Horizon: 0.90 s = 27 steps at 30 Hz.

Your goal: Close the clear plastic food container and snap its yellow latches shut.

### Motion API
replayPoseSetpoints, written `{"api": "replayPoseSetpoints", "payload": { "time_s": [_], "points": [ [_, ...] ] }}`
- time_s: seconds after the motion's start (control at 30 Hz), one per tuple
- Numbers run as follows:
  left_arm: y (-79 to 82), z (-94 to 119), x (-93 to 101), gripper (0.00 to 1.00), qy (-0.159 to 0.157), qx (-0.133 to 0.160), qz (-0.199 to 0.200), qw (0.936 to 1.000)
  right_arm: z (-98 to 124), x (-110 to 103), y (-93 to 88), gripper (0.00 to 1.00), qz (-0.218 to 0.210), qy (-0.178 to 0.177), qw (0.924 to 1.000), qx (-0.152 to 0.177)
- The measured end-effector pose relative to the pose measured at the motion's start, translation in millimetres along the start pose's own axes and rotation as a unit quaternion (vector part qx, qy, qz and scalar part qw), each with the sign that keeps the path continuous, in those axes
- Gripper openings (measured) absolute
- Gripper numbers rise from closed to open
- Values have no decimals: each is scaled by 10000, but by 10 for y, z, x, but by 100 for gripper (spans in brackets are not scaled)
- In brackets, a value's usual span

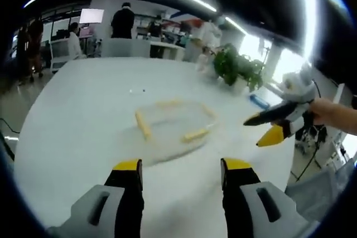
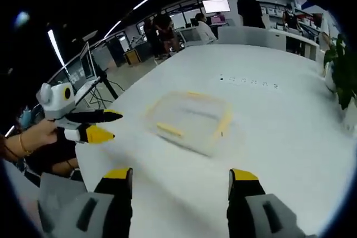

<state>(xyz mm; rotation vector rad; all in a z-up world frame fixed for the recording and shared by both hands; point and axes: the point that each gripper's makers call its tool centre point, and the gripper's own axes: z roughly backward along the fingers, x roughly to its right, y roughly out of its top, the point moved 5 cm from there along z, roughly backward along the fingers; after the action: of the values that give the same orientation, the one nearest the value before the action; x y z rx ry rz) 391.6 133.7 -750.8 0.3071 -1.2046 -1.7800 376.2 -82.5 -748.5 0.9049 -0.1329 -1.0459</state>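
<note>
A clear plastic food container (image 1: pixel 173 124) with yellow latches (image 1: pixel 143 125) lies flat on the white table (image 1: pixel 83 115), its outline blurred. My left gripper (image 1: pixel 181 174) stands open just short of it, nothing between its jaws. The right gripper (image 1: pixel 268 127) hangs at the container's right side, held by a hand, jaws parted. In the right gripper view the container (image 2: pixel 192 118) lies ahead with a yellow latch (image 2: pixel 169 130) on its near edge. My right gripper (image 2: pixel 181 182) is open and empty there. The left gripper (image 2: pixel 95 125) reaches in from the left, jaws apart.
Potted green plants (image 1: pixel 240 68) stand at the table's far right edge, with a small blue object (image 1: pixel 259 101) beside them. People stand and sit at desks with monitors (image 2: pixel 216 5) beyond the table. Small dark marks (image 2: pixel 248 81) dot the table behind the container.
</note>
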Motion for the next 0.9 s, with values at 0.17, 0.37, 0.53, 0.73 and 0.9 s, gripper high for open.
{"api": "replayPoseSetpoints", "payload": {
  "time_s": [0.17,0.37,0.53,0.73,0.9],
  "points": [
    [-70,190,146,62,-20,-176,-509,9985,106,-134,-151,70,30,-8,10000,88],
    [-97,388,275,68,-98,93,-337,9993,242,-228,-321,72,9,-46,9998,206],
    [-219,555,304,69,-76,122,-338,9993,342,-303,-413,72,-78,-34,9993,359],
    [-376,744,267,77,328,11,-432,9985,405,-360,-544,75,-215,-56,9985,506],
    [-420,792,324,80,365,117,-346,9987,384,-394,-647,76,-332,-118,9983,463]
  ]
}}
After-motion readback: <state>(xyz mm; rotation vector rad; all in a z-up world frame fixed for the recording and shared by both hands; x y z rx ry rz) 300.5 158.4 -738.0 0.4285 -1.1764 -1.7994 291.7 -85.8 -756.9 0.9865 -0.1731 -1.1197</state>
